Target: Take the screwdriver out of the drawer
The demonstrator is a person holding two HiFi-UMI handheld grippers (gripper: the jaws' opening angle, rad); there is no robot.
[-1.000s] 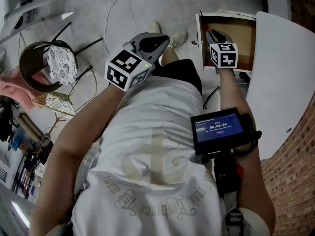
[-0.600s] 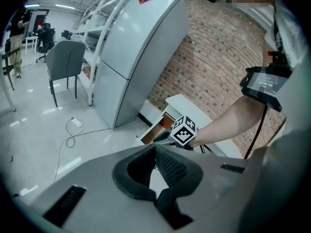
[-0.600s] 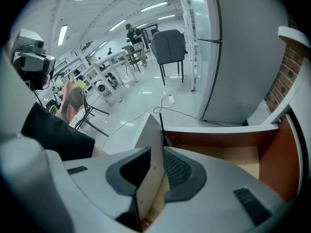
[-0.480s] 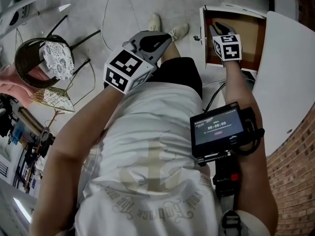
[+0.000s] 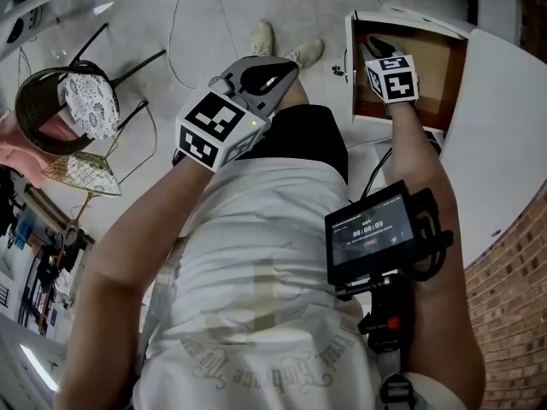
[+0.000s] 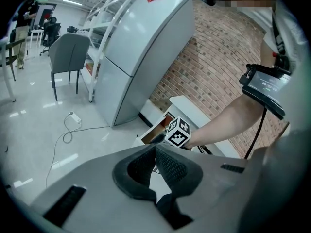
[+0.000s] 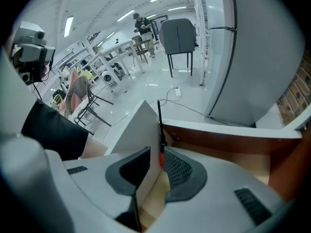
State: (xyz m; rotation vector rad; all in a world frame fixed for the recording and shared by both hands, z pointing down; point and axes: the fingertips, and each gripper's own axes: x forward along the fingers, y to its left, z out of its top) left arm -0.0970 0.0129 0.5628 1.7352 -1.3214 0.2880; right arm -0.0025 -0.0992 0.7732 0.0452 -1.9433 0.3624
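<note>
The drawer (image 5: 432,58) stands pulled out, wood-lined with a white front (image 7: 130,130). My right gripper (image 5: 373,48) reaches down into its left side. In the right gripper view the screwdriver (image 7: 160,125) lies along the drawer's wall, its thin black shaft pointing away. Its red handle part sits in the narrow gap of the right gripper (image 7: 156,152), against the right-hand pad (image 7: 179,170). A slit of space shows on the other side, so the jaws are not pressed on it. My left gripper (image 5: 278,73) hangs shut and empty over the person's lap, and its pads (image 6: 171,166) meet at the tip.
A white table top (image 5: 496,126) overhangs the drawer on the right. A wrist-mounted screen (image 5: 372,233) rides on the right forearm. A wicker chair (image 5: 60,101) and a floor cable (image 5: 184,15) lie to the left. A tall grey cabinet (image 6: 141,52) stands behind the drawer.
The head view has drifted slightly. My right gripper stays inside the drawer, a touch deeper along its left wall. The left gripper keeps its place.
</note>
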